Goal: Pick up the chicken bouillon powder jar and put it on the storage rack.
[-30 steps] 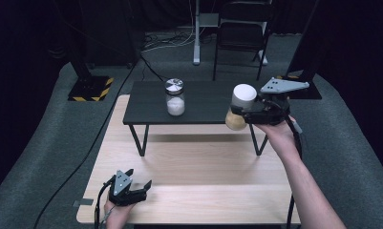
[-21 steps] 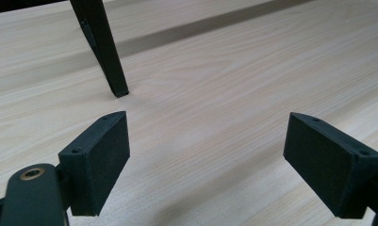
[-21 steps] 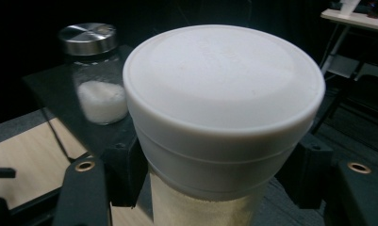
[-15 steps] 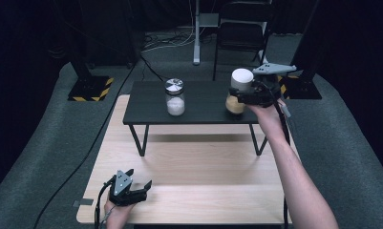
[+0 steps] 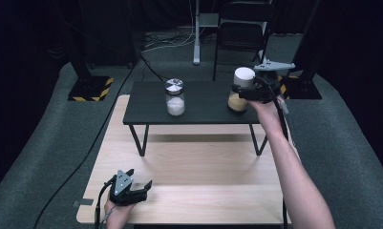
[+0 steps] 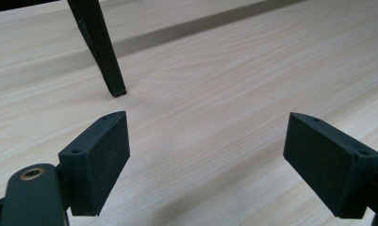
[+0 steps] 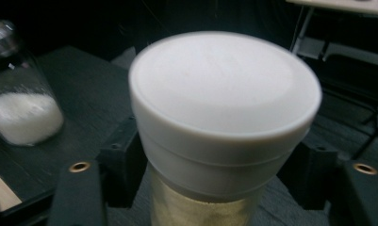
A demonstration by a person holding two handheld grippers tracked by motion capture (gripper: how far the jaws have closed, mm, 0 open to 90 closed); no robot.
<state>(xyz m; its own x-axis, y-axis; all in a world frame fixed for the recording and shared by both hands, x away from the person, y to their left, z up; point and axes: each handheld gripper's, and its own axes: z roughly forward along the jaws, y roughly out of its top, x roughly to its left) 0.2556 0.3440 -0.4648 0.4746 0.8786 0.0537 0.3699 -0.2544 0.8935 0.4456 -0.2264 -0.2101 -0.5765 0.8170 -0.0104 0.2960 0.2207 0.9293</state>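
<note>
My tongs (image 6: 210, 155) carry matt black pads. The jar's lid (image 7: 224, 94) looks smooth white plastic; the tabletop (image 6: 224, 84) is pale, fine-grained wood; upper left, the sugar jar (image 7: 17, 94) is glossy glass.

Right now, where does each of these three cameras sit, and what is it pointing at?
High view: above the person's side, looking forward and down; shows both forearms, left gripper, right gripper.
Left gripper view: rides that gripper, faces the wooden table between its open jaws.
Right gripper view: rides that gripper, faces the white-lidded jar between its jaws.
Shared: high and right views both show the sugar-like jar.
</note>
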